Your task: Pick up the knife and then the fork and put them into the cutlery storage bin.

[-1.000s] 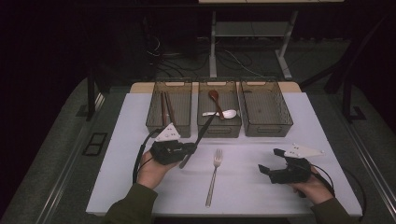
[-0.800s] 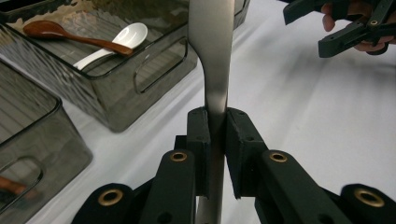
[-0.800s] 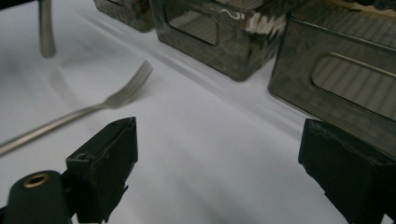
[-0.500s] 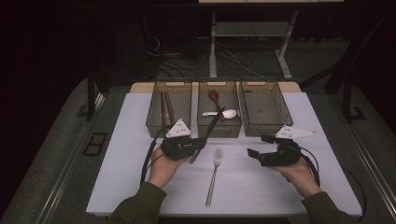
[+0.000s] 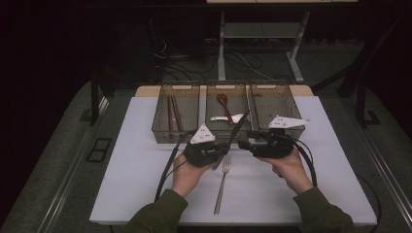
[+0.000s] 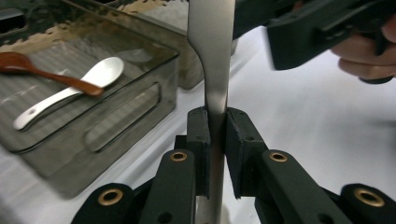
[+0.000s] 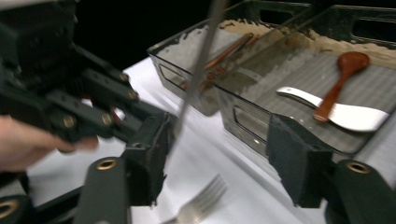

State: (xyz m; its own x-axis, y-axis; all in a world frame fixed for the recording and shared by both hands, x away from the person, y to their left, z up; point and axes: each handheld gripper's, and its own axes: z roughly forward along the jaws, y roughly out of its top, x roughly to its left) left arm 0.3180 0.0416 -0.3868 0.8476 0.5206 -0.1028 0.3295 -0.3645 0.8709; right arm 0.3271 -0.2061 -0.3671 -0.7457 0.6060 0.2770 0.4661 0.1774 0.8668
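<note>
My left gripper [image 5: 221,149] [image 6: 217,126] is shut on the handle of a long flat metal utensil [image 5: 238,128] [image 6: 210,46], which slants up and right toward the trays. My right gripper [image 5: 245,141] [image 7: 224,158] faces it from the right. Its jaws have just been closing, and they stand apart with the utensil's thin blade [image 7: 196,70] rising close to the left pad [image 7: 152,154], the other pad clear of it. A fork [image 5: 222,184] [image 7: 201,200] lies on the white mat [image 5: 136,160] just below both grippers.
Three clear trays stand at the mat's far edge. The left tray [image 5: 160,127] holds chopsticks [image 5: 172,114], the middle tray [image 5: 210,104] a brown spoon [image 5: 223,101] and a white spoon [image 5: 228,118]. The right tray [image 5: 277,104] lies behind my right gripper.
Both hands have come together over the fork. The left carried the utensil rightward; the right moved left and up to the blade, and its jaws narrowed.
</note>
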